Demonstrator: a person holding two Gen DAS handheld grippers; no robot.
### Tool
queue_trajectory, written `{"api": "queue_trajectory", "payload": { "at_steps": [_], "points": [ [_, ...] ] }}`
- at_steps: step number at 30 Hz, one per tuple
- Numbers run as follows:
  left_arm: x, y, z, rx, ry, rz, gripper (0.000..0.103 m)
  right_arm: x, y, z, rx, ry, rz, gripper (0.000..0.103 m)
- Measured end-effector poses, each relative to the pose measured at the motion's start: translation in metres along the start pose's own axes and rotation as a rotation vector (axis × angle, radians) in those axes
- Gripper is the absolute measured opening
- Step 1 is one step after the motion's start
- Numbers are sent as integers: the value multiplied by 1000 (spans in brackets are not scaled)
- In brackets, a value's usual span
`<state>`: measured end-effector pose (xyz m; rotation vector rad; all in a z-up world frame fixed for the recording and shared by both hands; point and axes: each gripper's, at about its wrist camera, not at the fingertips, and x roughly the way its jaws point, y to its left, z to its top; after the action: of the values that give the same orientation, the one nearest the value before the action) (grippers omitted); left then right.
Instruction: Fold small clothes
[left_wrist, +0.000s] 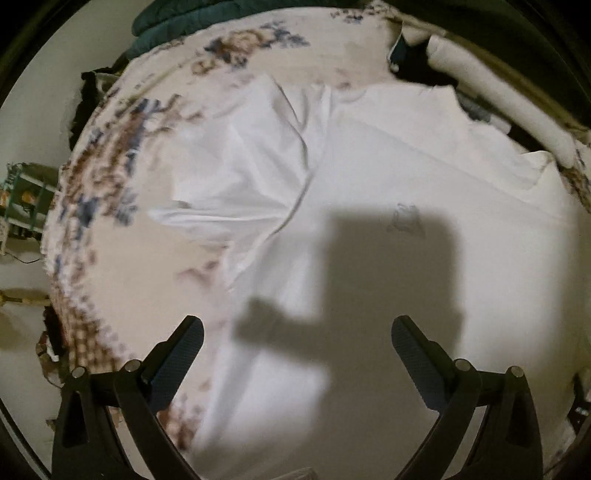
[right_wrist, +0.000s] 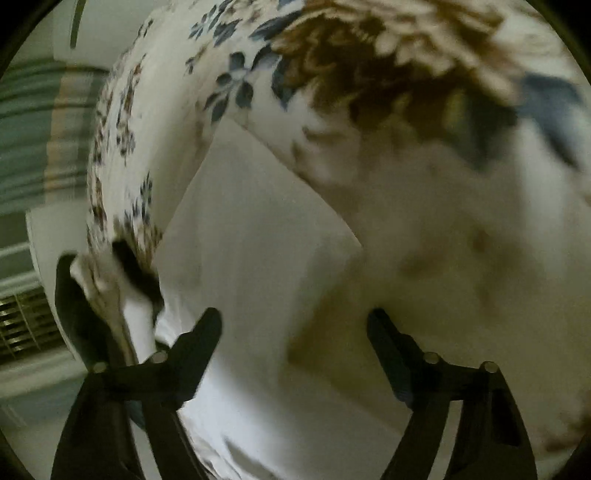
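Left gripper (left_wrist: 297, 332) is spread wide with nothing in it, hanging over the white shirt (left_wrist: 369, 177), its shadow falling on the cloth just ahead. Right gripper (right_wrist: 293, 325) is also wide apart and holding nothing, over a flat white edge of the same shirt (right_wrist: 251, 229); that view is blurred, so I can't tell how close the tips are to the fabric. The shirt lies spread on the floral bedsheet (left_wrist: 110, 173), one sleeve (left_wrist: 236, 173) rumpled out to the side. Risks as I see them: pinching sheet along with shirt, since both are pale and soft; grabbing only the top layer so the fold drags crooked; the bunched sleeve getting trapped inside the fold.
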<state>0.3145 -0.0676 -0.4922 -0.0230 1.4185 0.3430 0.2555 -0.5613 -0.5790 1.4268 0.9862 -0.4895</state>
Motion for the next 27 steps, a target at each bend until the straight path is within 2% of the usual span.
{"api": "queue_trajectory", "payload": {
  "at_steps": [1, 2, 3, 4, 6, 7, 9, 10, 12, 13, 17, 19, 20, 22, 23, 24, 25, 27],
  "points": [
    [7, -3, 0, 5, -3, 3, 103, 8, 2, 2, -3, -26, 17, 56],
    [12, -3, 0, 8, -6, 8, 103, 12, 7, 4, -21, -57, 11, 47],
    [18, -4, 0, 7, -7, 11, 103, 13, 13, 1, -43, -83, -8, 26],
    [23, -3, -1, 3, 1, 12, 103, 14, 22, -1, -83, -113, -45, 10],
    [31, 2, -4, -17, 27, 1, 103, 13, 50, -9, -202, -165, -114, 7],
    [33, 4, -5, -25, 32, -3, 103, 13, 73, -20, -318, -202, -167, 5],
    [32, 12, -7, -34, 36, -2, 103, 16, 106, -43, -500, -234, -227, 5],
    [30, 16, -8, -36, 34, 0, 103, 23, 133, -70, -673, -254, -284, 5],
    [26, 26, -11, -35, 21, 9, 103, 35, 161, -110, -897, -261, -329, 5],
    [25, 31, -11, -34, 15, 16, 103, 49, 178, -145, -1072, -256, -369, 5],
    [21, 57, -14, -44, -9, 51, 103, 91, 181, -242, -1513, -210, -480, 5],
    [22, 73, -15, -58, -9, 65, 103, 108, 163, -276, -1651, -122, -526, 5],
    [23, 82, -15, -71, -8, 70, 103, 114, 158, -284, -1678, -82, -536, 7],
    [25, 97, -15, -94, -5, 78, 103, 123, 149, -291, -1684, 6, -555, 24],
    [27, 105, -14, -109, -2, 78, 103, 119, 145, -288, -1649, 41, -537, 28],
    [28, 114, -13, -128, 0, 72, 103, 114, 145, -283, -1604, 66, -510, 39],
    [27, 118, -15, -142, 1, 62, 103, 105, 143, -272, -1507, 123, -460, 55],
    [30, 134, -10, -184, 11, 6, 103, 90, 142, -254, -1372, 165, -411, 64]
  ]
}}
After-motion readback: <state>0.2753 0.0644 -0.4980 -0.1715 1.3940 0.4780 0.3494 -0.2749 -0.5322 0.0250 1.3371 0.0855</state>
